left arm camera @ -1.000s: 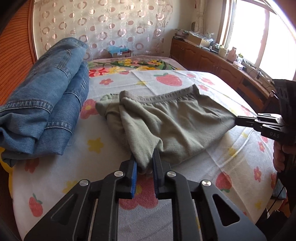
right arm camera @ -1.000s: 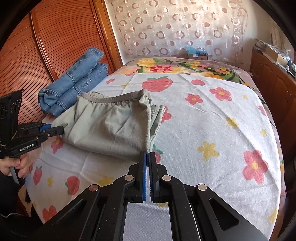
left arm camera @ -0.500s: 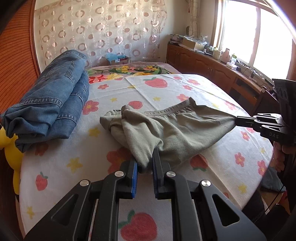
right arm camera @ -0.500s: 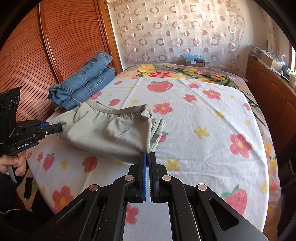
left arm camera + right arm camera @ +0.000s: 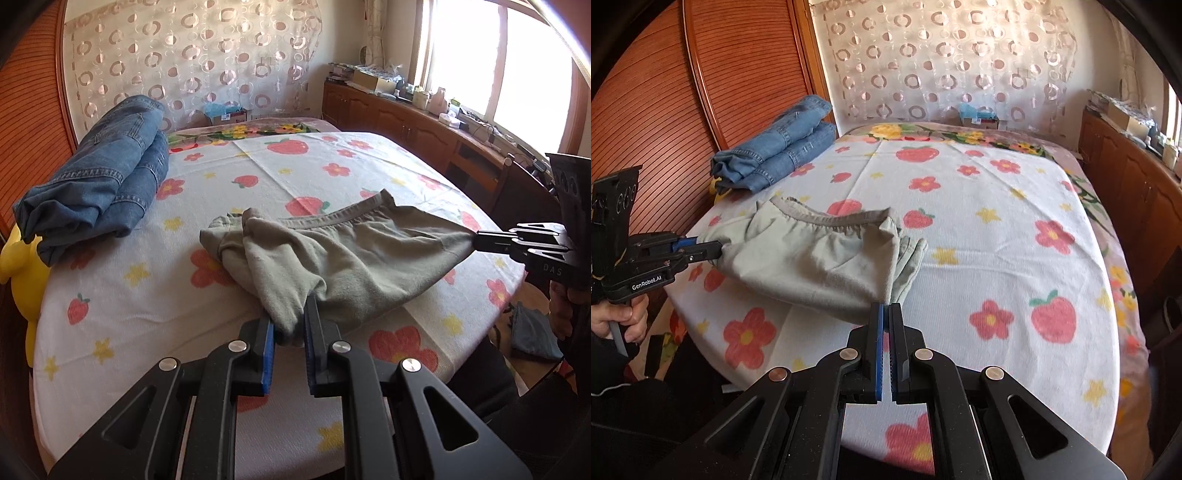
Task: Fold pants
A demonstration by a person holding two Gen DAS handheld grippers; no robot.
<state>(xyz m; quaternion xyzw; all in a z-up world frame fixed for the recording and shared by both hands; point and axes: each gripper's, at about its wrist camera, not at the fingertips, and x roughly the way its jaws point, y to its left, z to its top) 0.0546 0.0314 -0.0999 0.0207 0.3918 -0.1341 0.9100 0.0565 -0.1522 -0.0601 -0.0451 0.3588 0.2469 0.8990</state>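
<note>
Grey-green pants (image 5: 354, 254) hang stretched between my two grippers just above the flowered bed sheet (image 5: 295, 166), near its front edge. My left gripper (image 5: 289, 325) is shut on one bunched end of the pants. My right gripper (image 5: 885, 308) is shut on the other end. In the left wrist view the right gripper (image 5: 476, 236) pinches the cloth at the right. In the right wrist view the left gripper (image 5: 718, 250) pinches the pants (image 5: 820, 258) at the left. The elastic waistband faces away from me.
Folded blue jeans (image 5: 99, 177) lie on the bed's far left by a wooden headboard (image 5: 665, 110). A yellow toy (image 5: 18, 266) sits at the left edge. Wooden cabinets (image 5: 424, 140) line the right wall under a window. A small box (image 5: 225, 114) stands at the back.
Both grippers have pulled back and up with the pants. The pants have come off the sheet towards the front edge of the bed. More of the sheet shows beyond them.
</note>
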